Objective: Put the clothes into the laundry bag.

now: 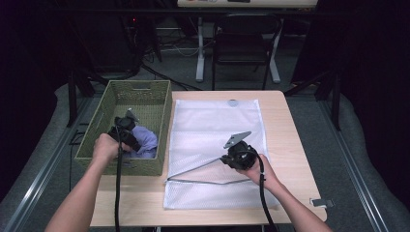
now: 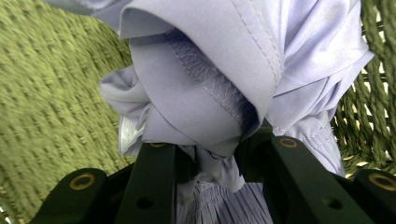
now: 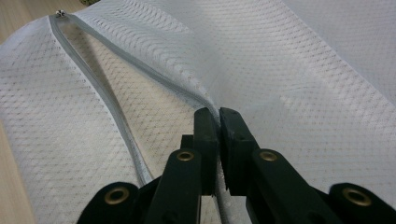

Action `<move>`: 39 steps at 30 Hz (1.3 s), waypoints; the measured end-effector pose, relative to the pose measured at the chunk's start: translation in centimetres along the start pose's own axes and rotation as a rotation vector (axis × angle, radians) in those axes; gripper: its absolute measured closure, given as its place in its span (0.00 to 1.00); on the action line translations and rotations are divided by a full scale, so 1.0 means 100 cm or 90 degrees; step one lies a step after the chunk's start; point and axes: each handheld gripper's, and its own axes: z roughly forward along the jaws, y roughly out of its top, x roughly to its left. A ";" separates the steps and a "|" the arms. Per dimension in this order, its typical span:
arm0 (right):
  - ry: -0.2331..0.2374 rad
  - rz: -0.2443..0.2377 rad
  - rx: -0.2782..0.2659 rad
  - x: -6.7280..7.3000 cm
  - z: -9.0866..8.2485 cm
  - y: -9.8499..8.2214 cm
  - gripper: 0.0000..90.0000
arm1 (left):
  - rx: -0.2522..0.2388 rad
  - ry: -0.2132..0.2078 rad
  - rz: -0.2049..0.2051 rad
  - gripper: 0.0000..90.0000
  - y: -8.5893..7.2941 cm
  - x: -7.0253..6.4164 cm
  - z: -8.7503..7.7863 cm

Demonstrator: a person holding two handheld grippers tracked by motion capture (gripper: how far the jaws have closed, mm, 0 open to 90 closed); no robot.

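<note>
A lavender garment point(image 1: 147, 140) lies bunched inside the green woven basket point(image 1: 140, 83) at the table's left. My left gripper point(image 1: 128, 140) reaches down into the basket. In the left gripper view its jaws clamp a fold of the garment point(image 2: 210, 60), so my left gripper point(image 2: 210, 154) is shut on the cloth. A white mesh laundry bag point(image 1: 212, 121) lies flat on the table's middle. My right gripper point(image 1: 227, 157) is shut on the bag's upper zipper edge. In the right gripper view, my right gripper point(image 3: 218, 121) lifts that edge, so the zipper point(image 3: 107, 107) gapes open.
The basket's woven wall point(image 2: 46, 93) stands close around the left gripper. The zipper pull point(image 3: 59, 13) sits at the far end of the opening. Bare wooden table point(image 1: 275, 104) shows right of the bag. A black chair point(image 1: 241, 38) stands beyond the table.
</note>
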 end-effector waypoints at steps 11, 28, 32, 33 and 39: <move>-0.003 0.004 0.004 -0.002 0.000 -0.001 0.95 | -0.056 0.009 0.008 0.81 -0.007 0.006 -0.024; -0.005 -0.003 0.008 -0.001 0.001 0.000 0.95 | -0.096 0.025 0.018 0.81 -0.014 0.014 -0.057; -0.007 -0.002 0.006 -0.002 0.000 0.000 0.95 | -0.108 0.029 0.017 0.81 -0.014 0.014 -0.065; -0.008 -0.003 0.006 -0.002 0.000 0.000 0.95 | -0.108 0.028 0.016 0.81 -0.014 0.015 -0.067; -0.012 -0.005 0.002 -0.002 -0.002 0.000 0.96 | -0.123 0.031 0.019 0.81 -0.014 0.014 -0.082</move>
